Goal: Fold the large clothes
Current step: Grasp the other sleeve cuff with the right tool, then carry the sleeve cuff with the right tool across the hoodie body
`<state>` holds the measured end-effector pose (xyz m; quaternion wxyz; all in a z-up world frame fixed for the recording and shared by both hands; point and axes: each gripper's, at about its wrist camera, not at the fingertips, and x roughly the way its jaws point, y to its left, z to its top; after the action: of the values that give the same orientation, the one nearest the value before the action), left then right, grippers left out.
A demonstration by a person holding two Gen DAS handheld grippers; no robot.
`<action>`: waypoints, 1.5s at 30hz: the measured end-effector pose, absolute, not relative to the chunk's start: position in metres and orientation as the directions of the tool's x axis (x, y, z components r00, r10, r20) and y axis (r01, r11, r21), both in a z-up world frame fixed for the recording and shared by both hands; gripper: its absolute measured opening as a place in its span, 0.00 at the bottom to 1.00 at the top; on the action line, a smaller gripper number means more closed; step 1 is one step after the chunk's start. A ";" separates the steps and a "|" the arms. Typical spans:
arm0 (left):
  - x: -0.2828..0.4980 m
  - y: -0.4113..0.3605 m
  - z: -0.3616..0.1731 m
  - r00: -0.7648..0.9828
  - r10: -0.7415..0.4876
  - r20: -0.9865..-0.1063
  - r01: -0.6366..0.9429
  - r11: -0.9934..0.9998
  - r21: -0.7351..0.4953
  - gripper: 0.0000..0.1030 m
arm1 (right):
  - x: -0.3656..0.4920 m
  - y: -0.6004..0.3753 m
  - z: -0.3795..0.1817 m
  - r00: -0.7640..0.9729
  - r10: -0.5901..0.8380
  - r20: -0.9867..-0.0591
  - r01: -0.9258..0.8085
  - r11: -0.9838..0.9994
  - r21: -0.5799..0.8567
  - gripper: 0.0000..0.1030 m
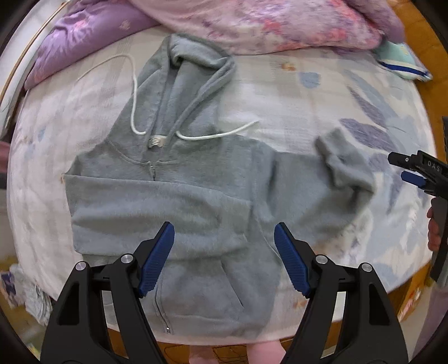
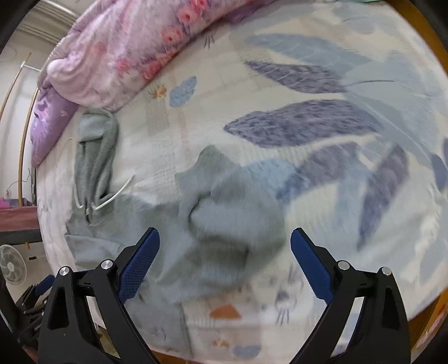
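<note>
A grey zip hoodie (image 1: 179, 196) lies flat on the bed, hood towards the far side, white drawstrings spread out. Its left sleeve is folded across the chest. Its right sleeve (image 1: 344, 173) lies bunched out to the right. My left gripper (image 1: 224, 232) is open and empty above the hoodie's lower front. My right gripper (image 2: 224, 238) is open and empty just above the bunched sleeve (image 2: 224, 212); it also shows at the right edge of the left wrist view (image 1: 411, 170).
The bed sheet (image 2: 308, 84) has a blue leaf print. A pink floral duvet (image 1: 280, 22) and a purple pillow (image 1: 72, 42) lie along the far side. A small teal pouch (image 1: 403, 58) sits at far right. A fan (image 2: 11, 266) stands beside the bed.
</note>
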<state>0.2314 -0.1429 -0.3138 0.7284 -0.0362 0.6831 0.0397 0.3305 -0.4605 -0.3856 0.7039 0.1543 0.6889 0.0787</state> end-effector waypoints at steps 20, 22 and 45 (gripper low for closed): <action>0.222 -0.086 -0.370 -0.055 0.076 -0.996 -0.247 0.965 0.088 0.73 | 0.383 -0.442 -0.485 -0.066 0.291 -0.955 0.125 0.952 0.281 0.16; 0.222 -0.092 -0.362 -0.041 0.069 -0.997 -0.239 0.968 0.077 0.73 | 0.377 -0.459 -0.472 -0.029 0.310 -0.950 0.184 0.936 0.300 0.14; 0.222 -0.157 -0.163 0.302 -0.086 -0.949 -0.163 0.977 -0.141 0.77 | 0.244 -0.437 -0.182 0.452 0.389 -0.803 0.126 0.863 0.489 0.11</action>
<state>0.2220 -0.1565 -0.1630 0.7999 -0.1057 0.5903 0.0240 0.2439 -0.4368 -0.1817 0.8148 0.2488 0.5173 0.0808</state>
